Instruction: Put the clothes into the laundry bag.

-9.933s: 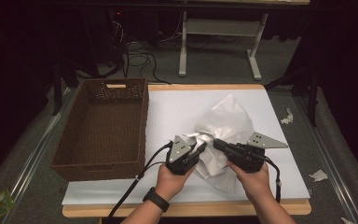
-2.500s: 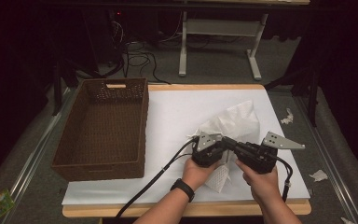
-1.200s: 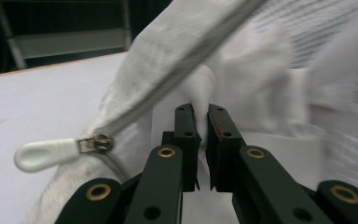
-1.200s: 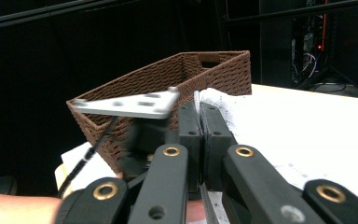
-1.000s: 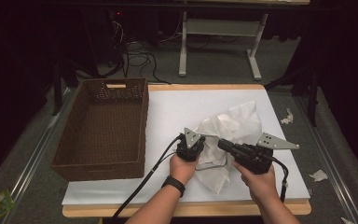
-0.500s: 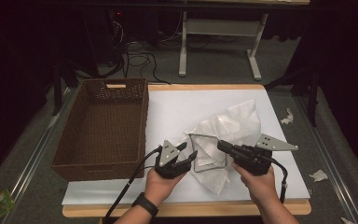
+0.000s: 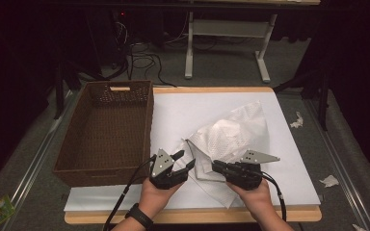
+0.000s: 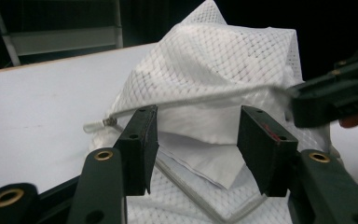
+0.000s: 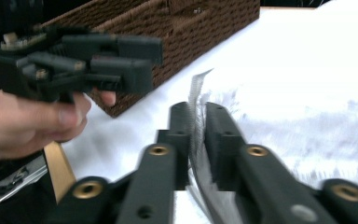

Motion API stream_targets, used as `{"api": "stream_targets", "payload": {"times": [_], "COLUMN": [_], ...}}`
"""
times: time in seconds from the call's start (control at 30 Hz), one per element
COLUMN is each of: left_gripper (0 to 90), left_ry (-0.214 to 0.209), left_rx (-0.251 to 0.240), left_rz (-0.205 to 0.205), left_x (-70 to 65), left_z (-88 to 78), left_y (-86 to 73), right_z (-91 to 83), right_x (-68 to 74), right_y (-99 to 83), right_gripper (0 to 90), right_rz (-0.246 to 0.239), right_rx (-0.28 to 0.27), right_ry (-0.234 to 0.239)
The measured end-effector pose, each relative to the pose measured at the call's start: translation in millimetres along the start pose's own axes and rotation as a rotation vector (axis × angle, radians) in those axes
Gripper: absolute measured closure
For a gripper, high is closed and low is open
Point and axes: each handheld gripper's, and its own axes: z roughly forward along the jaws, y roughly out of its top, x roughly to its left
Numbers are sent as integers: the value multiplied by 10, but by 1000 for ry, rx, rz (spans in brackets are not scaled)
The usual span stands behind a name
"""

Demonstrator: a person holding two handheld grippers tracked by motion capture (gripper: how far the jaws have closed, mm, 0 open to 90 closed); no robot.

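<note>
A white mesh bag [image 7: 231,134] lies crumpled on the white table [image 7: 188,106], right of the centre. My right gripper [image 7: 217,166] pinches the bag's near edge; in the right gripper view the mesh strip [image 9: 198,93] stands between its jaws [image 9: 196,116], which have just been opening slightly. My left gripper [image 7: 183,161] hovers open just left of the bag, its jaws having just opened. In the left gripper view the bag [image 8: 214,60] rises beyond the open jaws [image 8: 196,140], with nothing pressed between them. A taut corded edge runs to the right gripper [image 8: 335,95].
A brown wicker basket [image 7: 101,177] stands on the table's left half, close beside the left gripper. Its wall [image 9: 191,28] shows in the right gripper view behind the left gripper [image 9: 112,60]. Paper scraps [image 7: 330,180] lie off the right edge.
The left gripper let go of the bag, opened, and drew back to the left and towards the person. The right gripper sank a little, and the bag's lifted fold has settled flatter.
</note>
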Motion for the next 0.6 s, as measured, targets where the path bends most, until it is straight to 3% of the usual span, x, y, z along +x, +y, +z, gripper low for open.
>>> {"api": "stream_targets", "payload": {"times": [0.1,0.23,0.27,0.3,0.37,0.47,0.53,0.6], "left_gripper": [476,472,471,471,471,471,470,471], "left_ry": [1,-5,-8,-10,-15,-23,-27,-30], "left_rx": [3,8,10,11,9,6,0,-6], "left_rz": [-5,-7,-5,-4,-2,-2,-1,1], "left_x": [17,14,8,4,-12,-30,-41,-45], "left_z": [13,38,42,43,45,40,29,12], "left_y": [0,-11,-12,-12,-10,0,12,26], "right_z": [-138,-497,-582,-675,-780,-816,-760,-669], "right_x": [4,-85,-119,-154,-237,-369,-473,-593], "right_y": [78,134,114,71,-36,-176,-258,-324], "right_gripper": [676,625,607,595,562,496,472,425], "right_rz": [5,22,28,16,17,73,90,118], "right_rx": [-58,-160,-162,-150,-126,-78,-23,28], "right_ry": [-29,-135,-173,-251,-347,-406,-454,-469]}}
